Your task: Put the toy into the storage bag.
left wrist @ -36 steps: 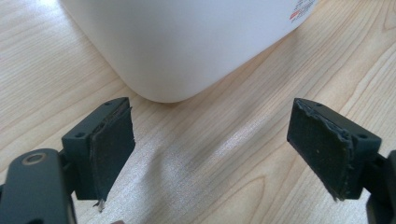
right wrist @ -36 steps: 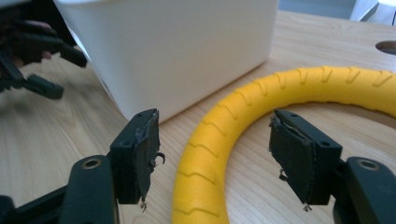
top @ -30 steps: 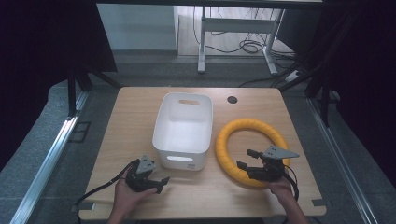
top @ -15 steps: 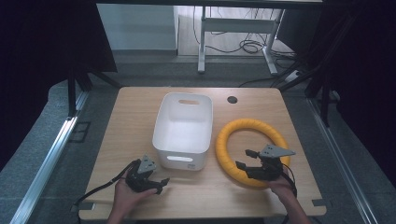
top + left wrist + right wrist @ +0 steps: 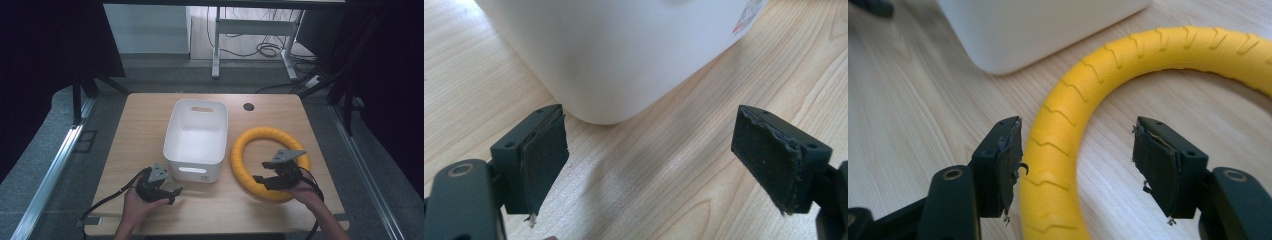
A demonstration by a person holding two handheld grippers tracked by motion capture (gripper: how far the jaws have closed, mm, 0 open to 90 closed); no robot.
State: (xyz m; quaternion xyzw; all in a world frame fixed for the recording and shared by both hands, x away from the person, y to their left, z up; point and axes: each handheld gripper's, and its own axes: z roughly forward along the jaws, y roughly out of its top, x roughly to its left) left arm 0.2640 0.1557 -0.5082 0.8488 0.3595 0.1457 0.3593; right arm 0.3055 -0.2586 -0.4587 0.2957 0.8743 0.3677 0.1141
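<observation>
A yellow ring (image 5: 270,165) lies flat on the counter (image 5: 145,125), just right of a white bin (image 5: 196,140), and the right claw (image 5: 1075,165) hangs spread over the ring's near arc, one jaw outside it and one inside. This looks like the approach to a grasp: next, lower and close on that arc. The left claw (image 5: 649,165) rests spread and empty, by the bin's near-left corner.

Yellow ribbed ring (image 5: 250,145) flat on table, just beside white bin (image 5: 196,136).
</observation>
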